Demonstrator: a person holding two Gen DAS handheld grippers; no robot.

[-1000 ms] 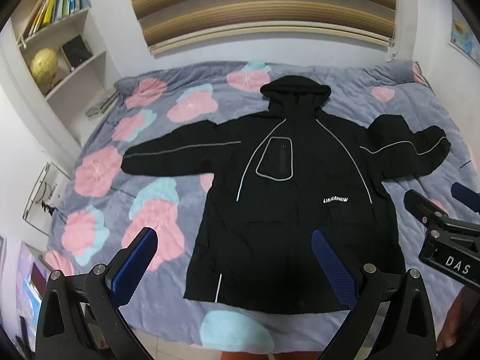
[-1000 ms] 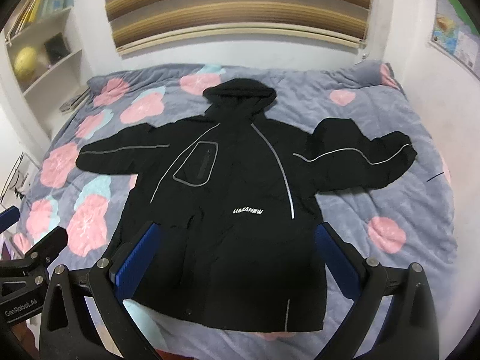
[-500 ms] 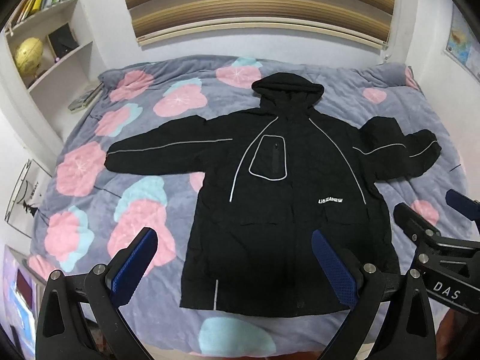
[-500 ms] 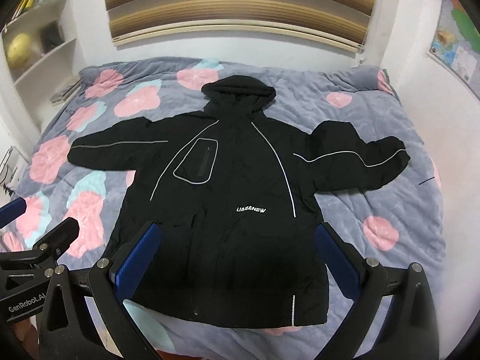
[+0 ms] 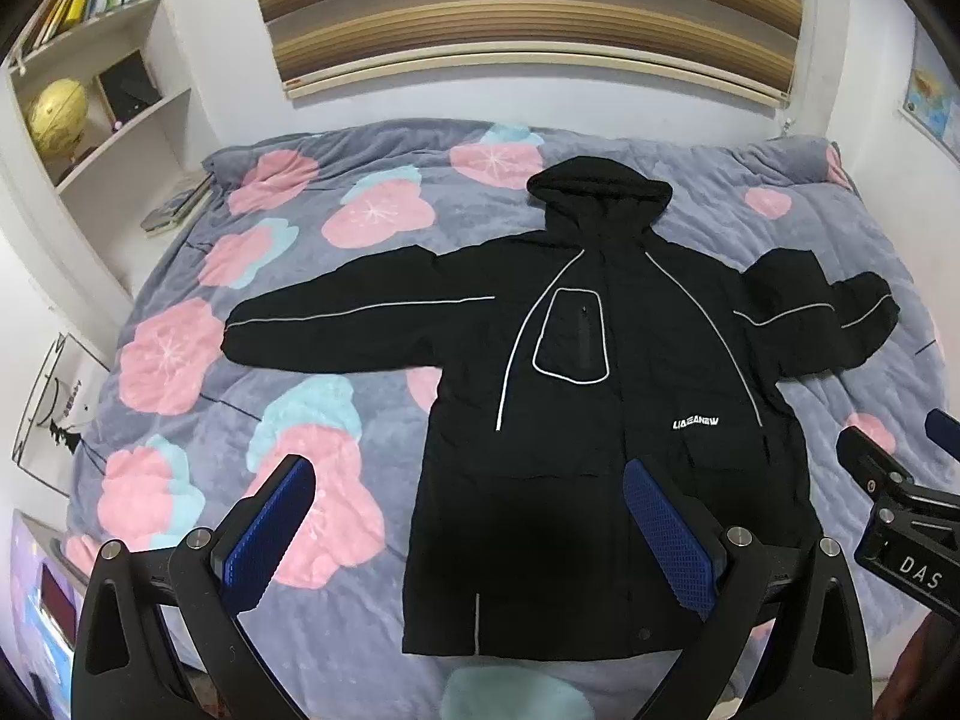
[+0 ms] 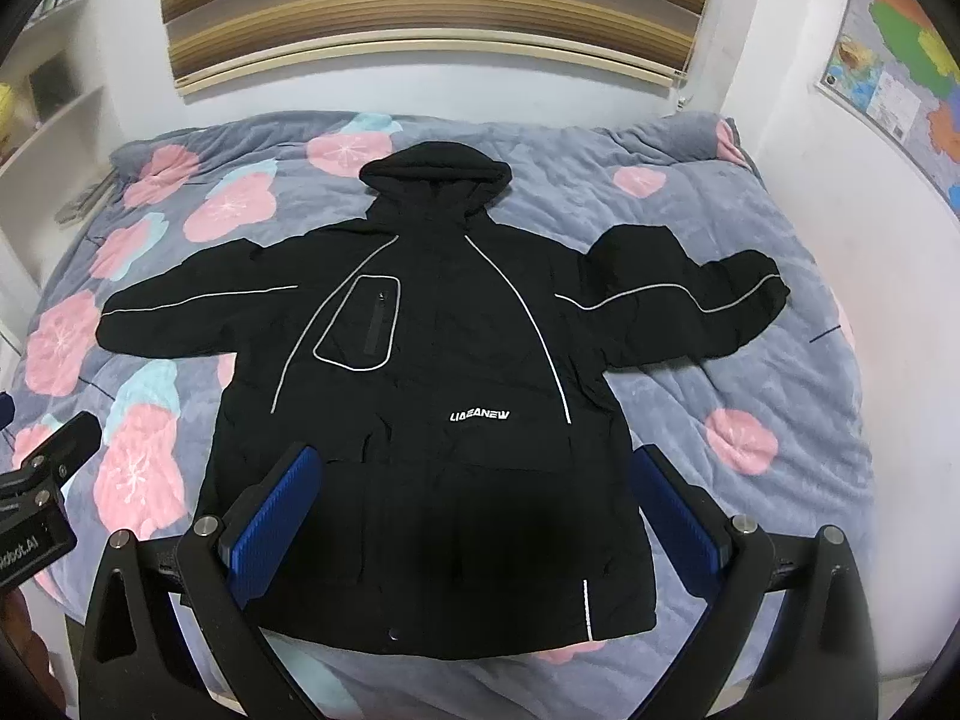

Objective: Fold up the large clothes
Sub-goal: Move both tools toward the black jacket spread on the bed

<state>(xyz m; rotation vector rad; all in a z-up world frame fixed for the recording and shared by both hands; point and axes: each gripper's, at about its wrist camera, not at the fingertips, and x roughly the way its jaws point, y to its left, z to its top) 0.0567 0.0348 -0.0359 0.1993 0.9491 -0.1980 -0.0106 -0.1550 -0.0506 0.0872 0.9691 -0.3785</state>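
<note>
A black hooded jacket [image 5: 606,408] with thin white piping lies front up on the bed, hood at the far end; it also shows in the right wrist view [image 6: 444,396]. Its left sleeve [image 5: 348,324] lies straight out. Its right sleeve [image 6: 690,306] is bunched and bent. My left gripper [image 5: 468,516] is open and empty, held above the jacket's lower left hem. My right gripper [image 6: 474,498] is open and empty, above the lower middle of the jacket. Each gripper shows at the edge of the other's view.
The bed has a grey quilt [image 5: 252,432] with pink and blue flowers. White shelves [image 5: 114,90] with books and a yellow globe stand at the left. A striped blind [image 6: 432,6] hangs on the far wall. A map [image 6: 900,60] hangs on the right wall.
Both grippers have moved forward and slightly up over the bed. The jacket has not moved. Both stay open.
</note>
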